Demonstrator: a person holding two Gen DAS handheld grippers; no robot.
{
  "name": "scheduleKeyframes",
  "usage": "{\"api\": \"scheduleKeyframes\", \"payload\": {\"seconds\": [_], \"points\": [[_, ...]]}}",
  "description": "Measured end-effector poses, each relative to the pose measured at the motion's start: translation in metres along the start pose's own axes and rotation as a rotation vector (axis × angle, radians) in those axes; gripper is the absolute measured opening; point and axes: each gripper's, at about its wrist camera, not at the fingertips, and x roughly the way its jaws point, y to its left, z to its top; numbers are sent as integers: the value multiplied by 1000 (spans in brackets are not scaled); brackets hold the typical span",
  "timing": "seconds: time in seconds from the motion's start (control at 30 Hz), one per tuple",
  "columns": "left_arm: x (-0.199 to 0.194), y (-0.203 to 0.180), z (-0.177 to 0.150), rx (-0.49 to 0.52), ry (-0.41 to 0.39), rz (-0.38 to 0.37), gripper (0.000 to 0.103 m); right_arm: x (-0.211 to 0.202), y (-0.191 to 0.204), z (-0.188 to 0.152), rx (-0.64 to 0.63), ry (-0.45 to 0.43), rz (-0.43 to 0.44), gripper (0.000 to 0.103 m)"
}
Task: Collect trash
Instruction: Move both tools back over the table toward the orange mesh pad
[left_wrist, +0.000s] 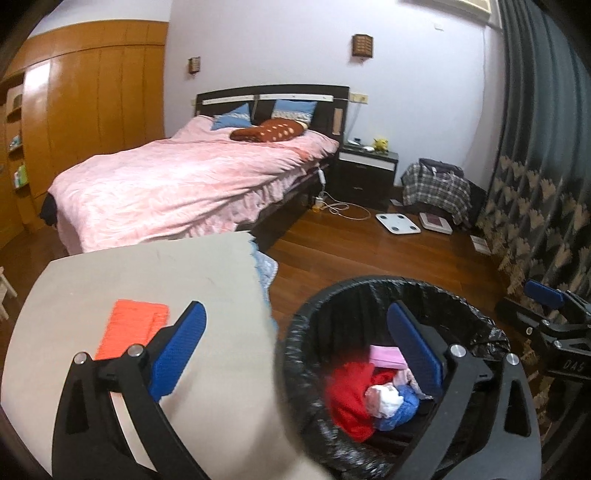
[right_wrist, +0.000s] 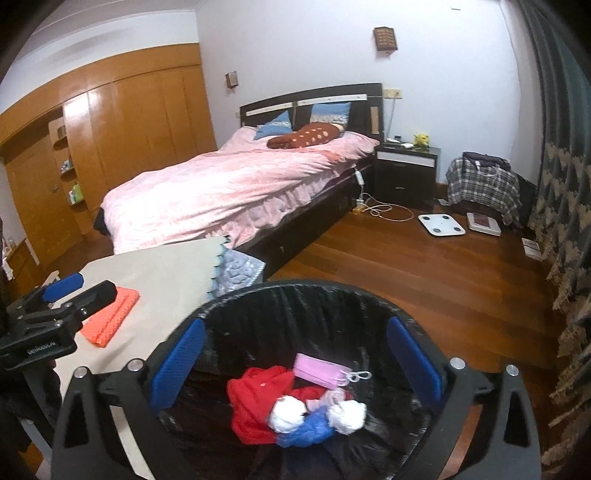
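Observation:
A black bin lined with a black bag (left_wrist: 306, 332) (right_wrist: 240, 299) stands on the floor beside a beige table (left_wrist: 110, 291) (right_wrist: 166, 273). Inside lie a red wrapper (right_wrist: 255, 398), a pink face mask (right_wrist: 321, 373), white crumpled paper balls (right_wrist: 288, 413) and a blue wrapper (right_wrist: 310, 432). An orange cloth (left_wrist: 129, 325) (right_wrist: 110, 317) lies on the table. My left gripper (left_wrist: 295, 354) is open and empty, straddling the table edge and the bin. My right gripper (right_wrist: 295, 362) is open and empty above the bin.
A bed with a pink cover (right_wrist: 229, 188) stands beyond the table. A dark nightstand (right_wrist: 406, 170), a white scale (right_wrist: 441, 223), a plaid bag (right_wrist: 484, 184) and cables lie on the wood floor (right_wrist: 424, 280). Curtains (right_wrist: 565, 206) hang on the right, wardrobes (right_wrist: 129, 129) on the left.

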Motion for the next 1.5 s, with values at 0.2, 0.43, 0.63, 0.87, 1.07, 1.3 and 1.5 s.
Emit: {"api": "scheduleKeyframes", "payload": {"seconds": [0.2,0.43,0.63,0.87,1.07,1.3,1.5], "points": [[-15,32,0,-37,-19,57,96,12,38,9,-48,3,53,97],[-27,77,-1,-72,-34,135,96,29,85,16,-95,3,115,97],[-34,118,-5,-97,-34,201,96,47,128,19,-135,9,168,97],[-35,172,-19,-137,-12,279,96,81,189,17,-183,24,238,97],[-36,219,-35,-160,7,341,96,108,226,0,-193,51,280,97],[-38,262,-57,-193,39,396,96,135,256,-21,-209,106,303,93],[-36,282,-71,-217,66,418,96,160,283,-40,-245,172,315,80]]}}
